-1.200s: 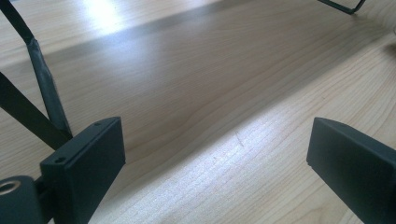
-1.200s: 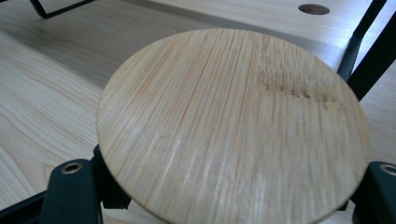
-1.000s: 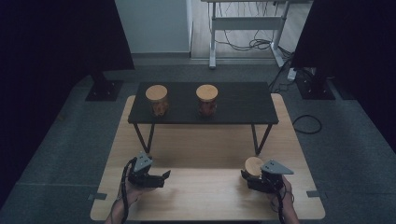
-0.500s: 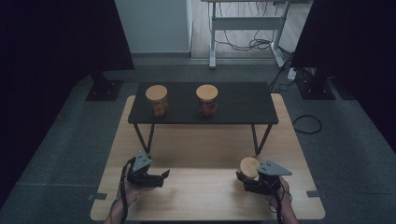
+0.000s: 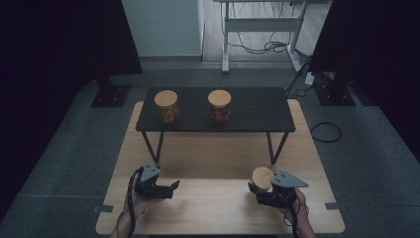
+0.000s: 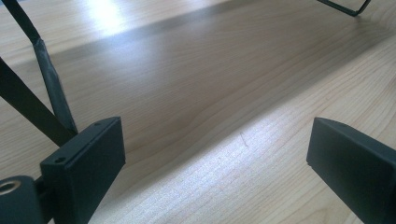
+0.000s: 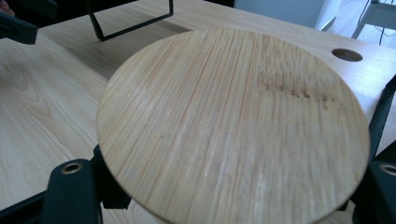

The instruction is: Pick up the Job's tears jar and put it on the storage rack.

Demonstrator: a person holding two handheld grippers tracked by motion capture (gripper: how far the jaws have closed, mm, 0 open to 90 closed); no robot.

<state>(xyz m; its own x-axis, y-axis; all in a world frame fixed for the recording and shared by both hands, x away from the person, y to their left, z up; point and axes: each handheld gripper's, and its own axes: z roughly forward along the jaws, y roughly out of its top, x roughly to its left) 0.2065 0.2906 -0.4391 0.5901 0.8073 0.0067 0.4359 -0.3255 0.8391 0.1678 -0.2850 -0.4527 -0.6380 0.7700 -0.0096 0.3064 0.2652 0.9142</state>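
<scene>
Holding the jar (image 5: 262,178) in your right gripper (image 5: 267,194), you've shifted it a bit leftward and inward over the last second; in the earlier high views it sat slightly further right. Small move, so I'd read this as the start of the carry, not a placement.

Right fingers are clamped on the jar below its wooden lid (image 7: 233,126); in the right gripper view the lid hides the body, with a finger at each side under its rim. Whether the jar is lifted or resting on the table (image 5: 213,158) I can't tell.

Left gripper (image 5: 163,188) hasn't moved. Its fingers (image 6: 88,158) stand wide apart with nothing between them, just bare wood and a leg of the shelf (image 5: 257,109) at the edge of the left gripper view.

Pose: both hands low at the near edge of the table, grippers roughly level. Left points right toward the middle, right points left with the jar on its inner side.

Two more jars stand on the shelf, left jar (image 5: 166,106) and middle jar (image 5: 219,105), side by side but apart. The right end of the shelf is free, so that's the likely spot for yours.

Next you'd need to lift clear of the shelf's front edge before going forward.
</scene>
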